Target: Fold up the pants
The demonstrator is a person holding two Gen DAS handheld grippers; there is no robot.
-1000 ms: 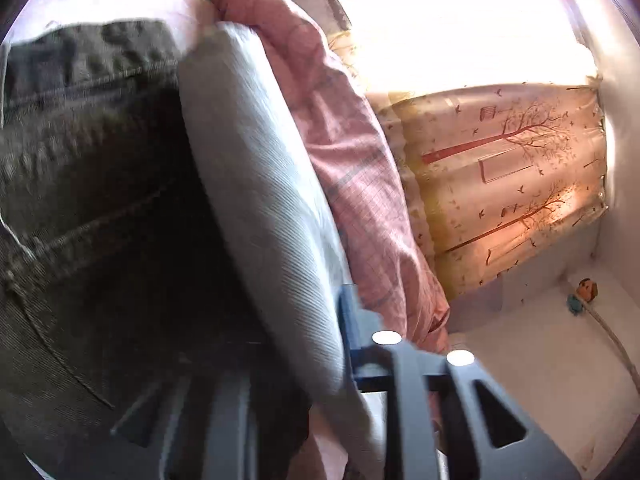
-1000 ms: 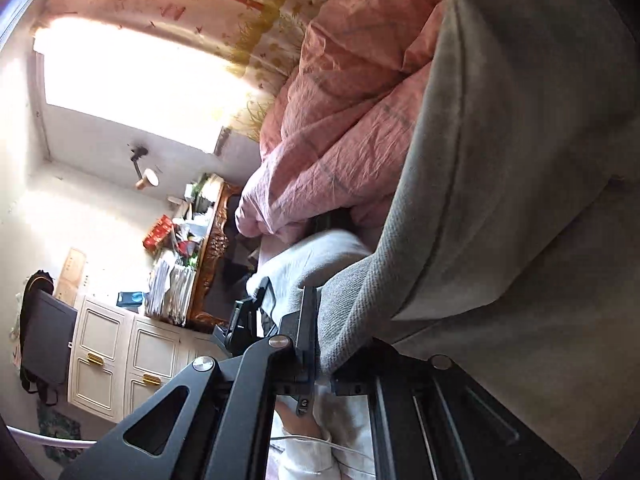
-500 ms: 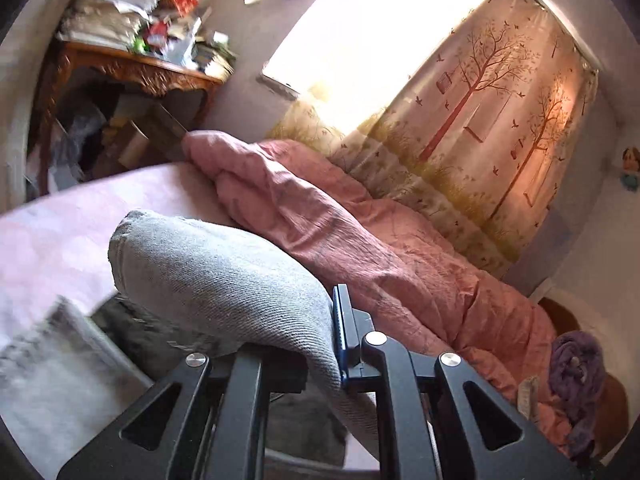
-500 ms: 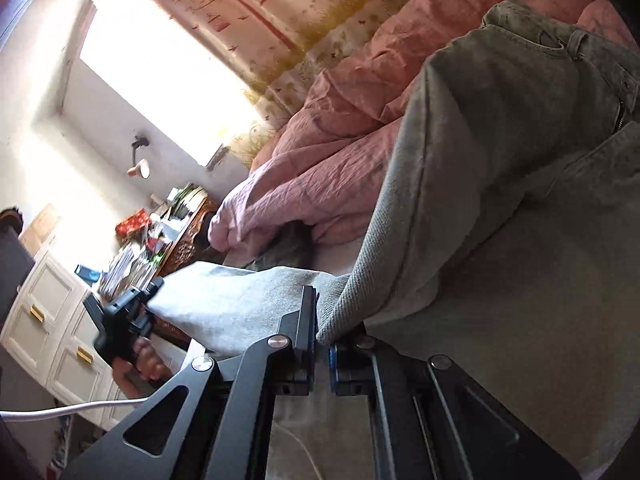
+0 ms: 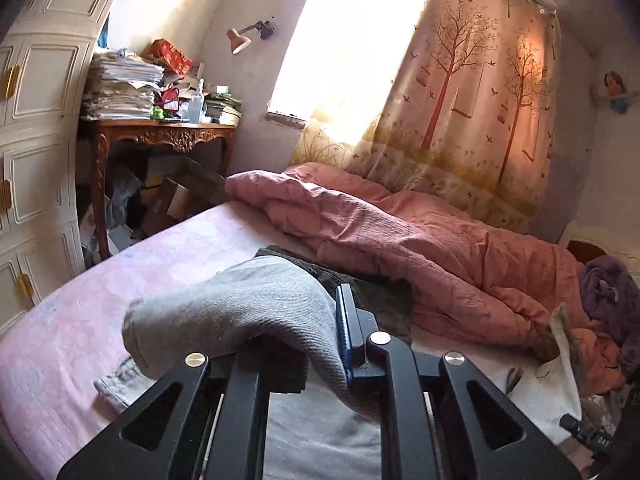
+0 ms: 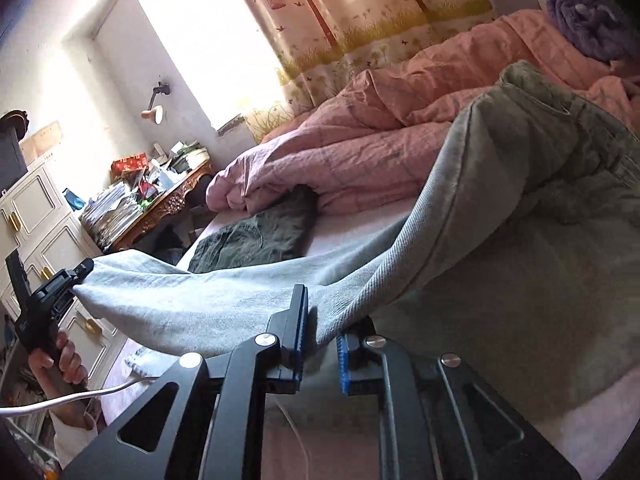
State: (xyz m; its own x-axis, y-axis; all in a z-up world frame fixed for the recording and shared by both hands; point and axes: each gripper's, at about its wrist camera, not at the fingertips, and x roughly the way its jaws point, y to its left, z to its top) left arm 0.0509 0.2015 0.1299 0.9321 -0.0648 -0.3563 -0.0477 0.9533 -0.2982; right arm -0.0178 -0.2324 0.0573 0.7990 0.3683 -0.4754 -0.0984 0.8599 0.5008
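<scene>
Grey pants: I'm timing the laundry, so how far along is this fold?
Done: a dark olive folded garment lies on the pink bed. In hand: the light grey pants hang between the left gripper, clamped on them, and the right gripper, whose jaws have just been opening around the cloth. Left: laying them down folded.

Black right gripper (image 6: 320, 340) frame, silver screws (blue-padded jaws), white cable (image 6: 60, 400).

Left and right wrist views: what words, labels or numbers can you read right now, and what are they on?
"OAS" or "DAS": white letters on a black part at the lower right edge of the left wrist view; the first letter is unclear.
Red box on the wooden desk: its print is too blurred to read.
Paper stacks: too small to read.
Grey pants: no text visible.
</scene>
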